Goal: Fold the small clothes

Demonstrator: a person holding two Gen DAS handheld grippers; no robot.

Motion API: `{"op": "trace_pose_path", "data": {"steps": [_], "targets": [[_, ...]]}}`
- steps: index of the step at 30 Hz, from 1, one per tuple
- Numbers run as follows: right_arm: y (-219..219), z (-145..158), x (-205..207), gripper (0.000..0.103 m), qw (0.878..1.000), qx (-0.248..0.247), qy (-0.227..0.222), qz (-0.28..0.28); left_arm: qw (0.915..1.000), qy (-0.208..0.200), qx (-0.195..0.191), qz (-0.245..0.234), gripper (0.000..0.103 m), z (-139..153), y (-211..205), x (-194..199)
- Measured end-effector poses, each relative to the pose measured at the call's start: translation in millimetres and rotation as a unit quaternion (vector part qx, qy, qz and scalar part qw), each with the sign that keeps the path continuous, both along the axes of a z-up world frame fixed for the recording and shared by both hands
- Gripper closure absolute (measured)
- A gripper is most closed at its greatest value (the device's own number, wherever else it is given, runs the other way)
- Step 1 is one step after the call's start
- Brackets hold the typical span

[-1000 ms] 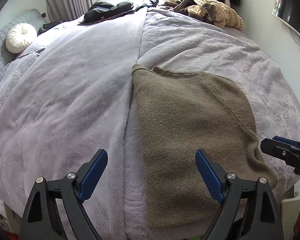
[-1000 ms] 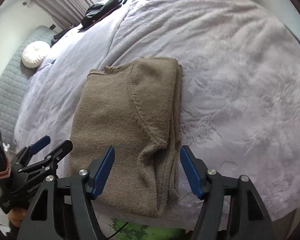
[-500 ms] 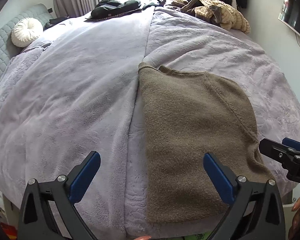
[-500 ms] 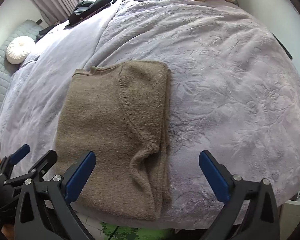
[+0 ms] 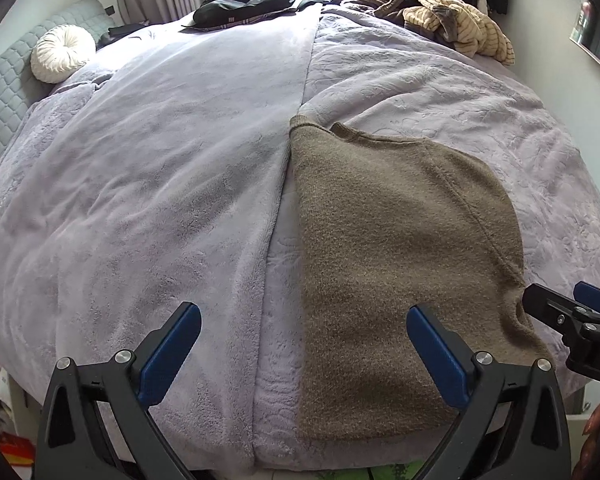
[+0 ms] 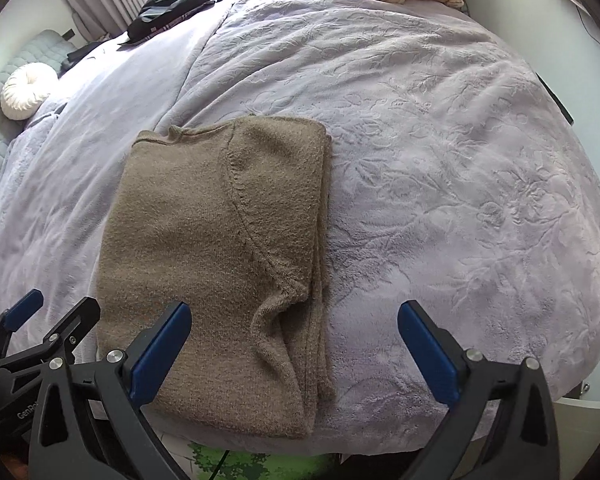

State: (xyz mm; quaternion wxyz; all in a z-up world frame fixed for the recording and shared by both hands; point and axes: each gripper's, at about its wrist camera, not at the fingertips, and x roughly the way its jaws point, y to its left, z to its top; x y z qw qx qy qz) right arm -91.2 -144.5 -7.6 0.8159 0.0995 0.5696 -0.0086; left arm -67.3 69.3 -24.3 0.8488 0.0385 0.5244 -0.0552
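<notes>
Fuzzy brown sweater (image 5: 396, 248), folded into a soft rectangle, lies on the plush lilac blanket (image 5: 160, 184) at the bed's near edge; left gripper (image 5: 304, 350) and right gripper (image 6: 294, 344) have just spread wide, nothing between them, sweater at twelve o'clock

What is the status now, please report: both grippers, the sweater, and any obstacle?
Left gripper and right gripper open, jaws just widened, nothing between them. Brown sweater folded lengthwise, flat on bed. Nothing in the way.
</notes>
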Motion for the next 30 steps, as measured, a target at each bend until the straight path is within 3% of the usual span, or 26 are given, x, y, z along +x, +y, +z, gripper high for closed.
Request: {"op": "trace_pose_path", "data": {"steps": [30], "targets": [[1.3,-0.7,-0.1,0.000,1.000,-0.005,0.004,0.004,0.9999,0.012,0.008,-0.007,0.000,0.4,-6.0,-2.1]]}}
